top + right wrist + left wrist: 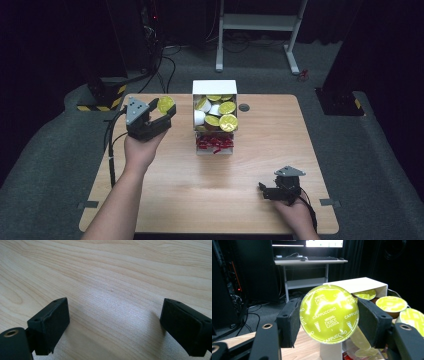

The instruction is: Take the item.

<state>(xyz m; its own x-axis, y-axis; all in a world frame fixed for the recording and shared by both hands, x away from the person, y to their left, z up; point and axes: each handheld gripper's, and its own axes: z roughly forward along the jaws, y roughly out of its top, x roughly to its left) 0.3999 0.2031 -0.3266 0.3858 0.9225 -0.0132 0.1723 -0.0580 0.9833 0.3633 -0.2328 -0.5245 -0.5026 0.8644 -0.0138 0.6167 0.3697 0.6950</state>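
Green capsule lid (329,314) reads "NESCAFÉ Dolce Gusto" at centre; "CAPPUCCINO" repeated around it; no other legible text.

Behind the counter (210,200) stands a white desk frame (257,22); hazard-striped base (102,95) (yellow-black) at its far-left corner.

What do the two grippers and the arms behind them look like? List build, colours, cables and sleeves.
Both the left gripper and the right gripper are black, boxy handheld units with a grey three-cornered plate on top. Each has two blocky black jaws faced with matte pads, with brass-coloured rings at the base. A black cable trails from each gripper. The forearms are bare, with no sleeves in sight.
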